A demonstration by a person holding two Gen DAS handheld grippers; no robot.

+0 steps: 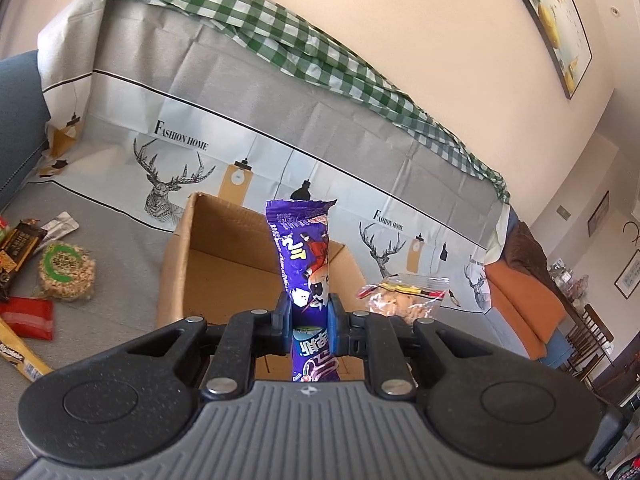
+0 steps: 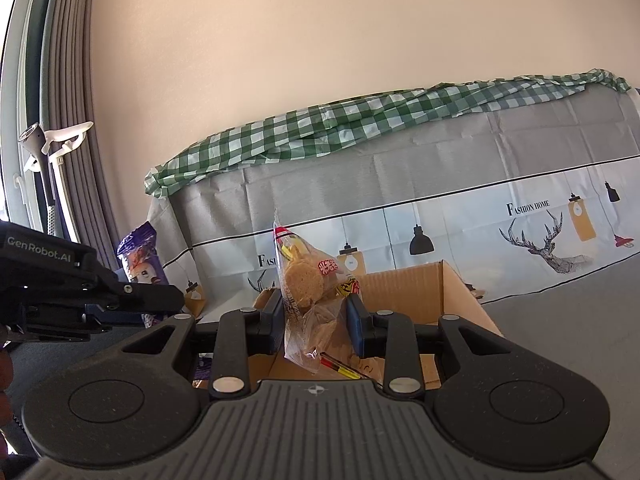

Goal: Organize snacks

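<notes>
Purple wrapper point(image 1: 305, 276) upright in left tongs point(image 1: 309, 312); right tongs point(image 2: 316, 316) pinch clear cookie bag point(image 2: 310, 292).

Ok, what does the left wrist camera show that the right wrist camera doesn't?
Only the left wrist view shows loose snacks on the grey cover: a round rice cake, a red packet and a framed picture on the wall. Only the right wrist view shows the curtain and window. Both show the cardboard box, the purple snack bar clamped in the left gripper, and the clear cookie bag in the right gripper.
</notes>
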